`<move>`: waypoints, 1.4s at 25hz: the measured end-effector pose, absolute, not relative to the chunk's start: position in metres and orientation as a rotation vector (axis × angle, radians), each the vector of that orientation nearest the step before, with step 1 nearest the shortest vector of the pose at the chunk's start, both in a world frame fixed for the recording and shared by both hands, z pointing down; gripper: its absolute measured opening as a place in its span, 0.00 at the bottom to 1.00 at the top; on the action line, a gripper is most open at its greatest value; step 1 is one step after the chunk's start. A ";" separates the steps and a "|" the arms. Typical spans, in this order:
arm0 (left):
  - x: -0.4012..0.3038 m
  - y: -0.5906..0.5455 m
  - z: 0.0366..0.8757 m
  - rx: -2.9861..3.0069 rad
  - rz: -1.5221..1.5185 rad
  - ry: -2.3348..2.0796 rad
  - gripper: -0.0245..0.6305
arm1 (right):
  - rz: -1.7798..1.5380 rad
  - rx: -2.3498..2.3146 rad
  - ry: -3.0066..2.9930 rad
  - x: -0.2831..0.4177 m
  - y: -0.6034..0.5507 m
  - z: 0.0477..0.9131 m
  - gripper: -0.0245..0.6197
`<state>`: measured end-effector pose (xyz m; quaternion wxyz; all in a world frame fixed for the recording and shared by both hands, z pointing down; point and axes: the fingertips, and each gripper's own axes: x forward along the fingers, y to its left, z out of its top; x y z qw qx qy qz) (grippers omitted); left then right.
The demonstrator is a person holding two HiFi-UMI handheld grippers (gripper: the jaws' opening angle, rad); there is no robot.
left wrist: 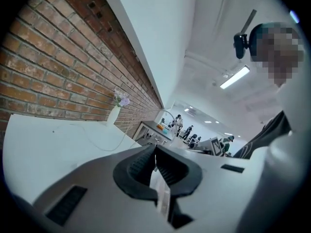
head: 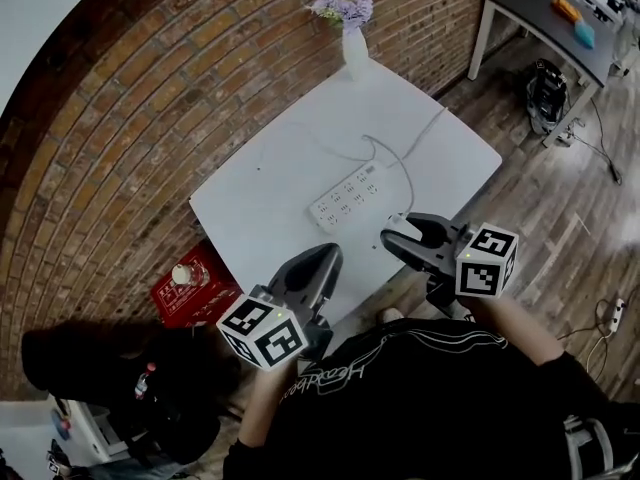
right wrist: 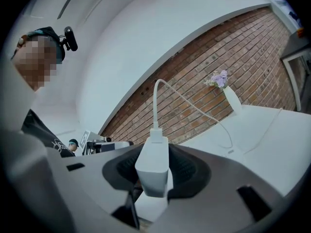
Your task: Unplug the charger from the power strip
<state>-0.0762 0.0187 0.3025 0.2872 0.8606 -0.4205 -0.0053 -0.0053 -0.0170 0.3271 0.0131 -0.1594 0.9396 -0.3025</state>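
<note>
A white power strip (head: 347,196) lies on the white table (head: 260,208), with nothing plugged into the sockets I can see. My right gripper (head: 396,232) hangs off the table's near edge and is shut on the white charger (head: 399,226). In the right gripper view the charger (right wrist: 153,171) sits between the jaws of the right gripper (right wrist: 154,154), and its white cable (right wrist: 156,103) arcs up and over to the table. My left gripper (head: 322,264) hovers at the near edge, shut and empty; in its own view the left gripper (left wrist: 155,155) has its jaws together.
A white vase with purple flowers (head: 354,46) stands at the table's far corner by the brick wall. A red crate with a bottle (head: 193,286) sits on the floor left of the table. A second table (head: 545,13) and a black bag (head: 547,93) are at the upper right.
</note>
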 end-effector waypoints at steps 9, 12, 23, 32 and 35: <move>-0.108 0.048 0.296 2.314 0.044 -1.139 0.05 | -0.986 -0.549 2.872 -0.030 0.015 0.307 0.22; -0.118 0.056 0.297 2.327 0.060 -1.153 0.05 | -0.960 -0.586 2.899 -0.038 0.023 0.308 0.22; -0.145 0.076 0.310 2.336 0.065 -1.161 0.05 | -0.926 -0.663 2.946 -0.063 0.042 0.322 0.22; -0.159 0.086 0.321 2.340 0.071 -1.152 0.05 | -0.940 -0.703 2.930 -0.074 0.049 0.332 0.22; -0.161 0.087 0.319 2.341 0.062 -1.149 0.05 | -0.947 -0.706 2.928 -0.076 0.051 0.331 0.22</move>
